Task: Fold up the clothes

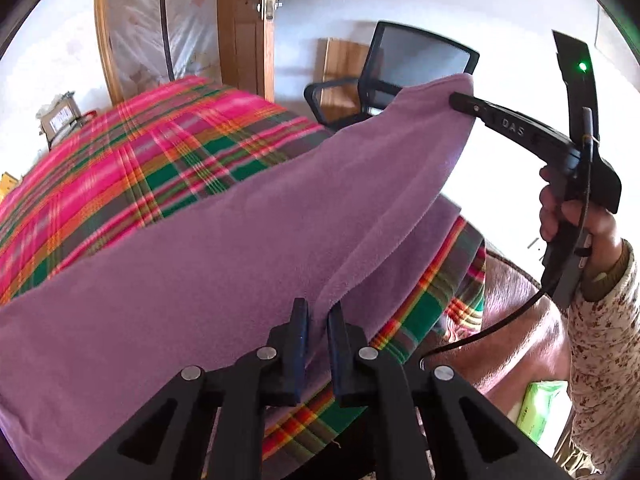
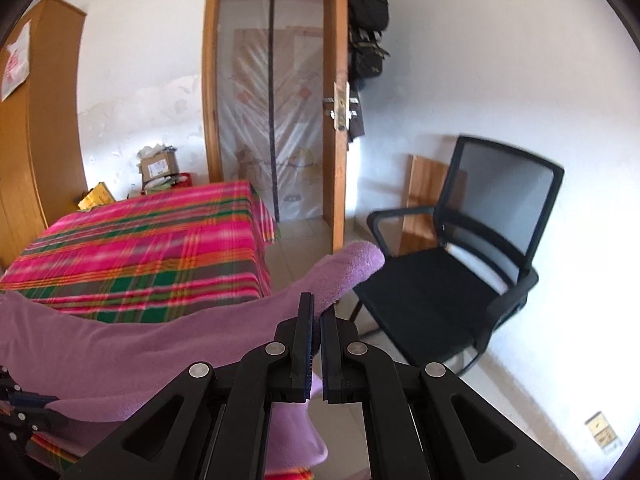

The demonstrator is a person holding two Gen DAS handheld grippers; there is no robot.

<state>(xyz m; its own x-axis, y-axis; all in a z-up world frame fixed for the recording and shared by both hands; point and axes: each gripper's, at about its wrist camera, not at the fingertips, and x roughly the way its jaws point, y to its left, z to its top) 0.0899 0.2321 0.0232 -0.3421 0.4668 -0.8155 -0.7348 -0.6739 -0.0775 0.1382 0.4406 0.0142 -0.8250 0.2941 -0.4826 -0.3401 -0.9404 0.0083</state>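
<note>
Left gripper [image 1: 318, 316] nearest, jaws narrow and pinched on an edge fold of the purple fleece cloth [image 1: 192, 264]. The cloth runs taut up and right to the right gripper [image 1: 460, 102], whose jaws are clamped on the far corner, lifting it off the bed; a hand [image 1: 576, 216] in a speckled knit sleeve [image 1: 604, 340] holds that tool. The rest of the cloth drapes over the pink-green plaid bedspread [image 1: 120, 160]. Green wipes pack [image 1: 540, 408] lies near right. Beyond: black mesh office chair [image 2: 480, 264] on the right, wooden door frame [image 2: 210, 80] far centre.
</note>
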